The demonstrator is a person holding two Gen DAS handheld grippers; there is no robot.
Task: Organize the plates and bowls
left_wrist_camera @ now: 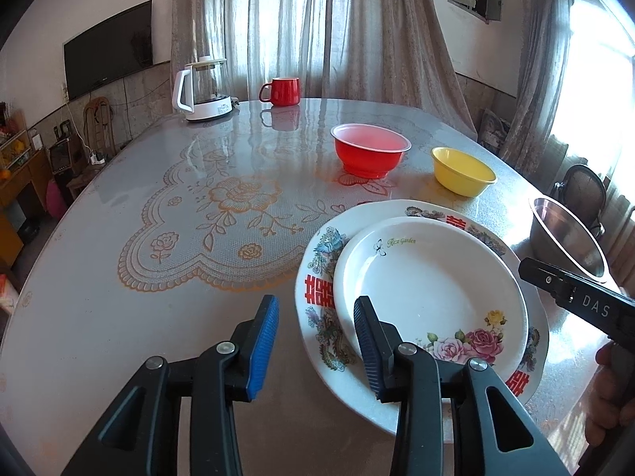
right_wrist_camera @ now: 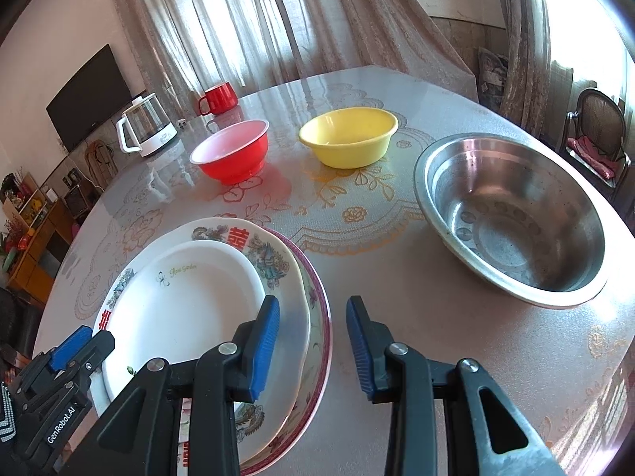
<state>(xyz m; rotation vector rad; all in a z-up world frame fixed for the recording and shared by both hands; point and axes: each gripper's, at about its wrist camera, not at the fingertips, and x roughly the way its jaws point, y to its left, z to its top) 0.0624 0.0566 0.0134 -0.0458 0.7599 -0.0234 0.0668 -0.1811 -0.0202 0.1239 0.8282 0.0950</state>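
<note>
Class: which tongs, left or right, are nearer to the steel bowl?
Right. The right tongs sit open between the plate stack and the steel bowl; the left tongs hover at the stack's far side.

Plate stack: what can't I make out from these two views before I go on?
- Pink-rimmed bottom plate: right wrist view shows only its edge; left wrist view hides it under the double-happiness plate.
- Stack's near edge: behind the right tongs.
- Steel bowl: cut off by the right tool in the left wrist view.
</note>
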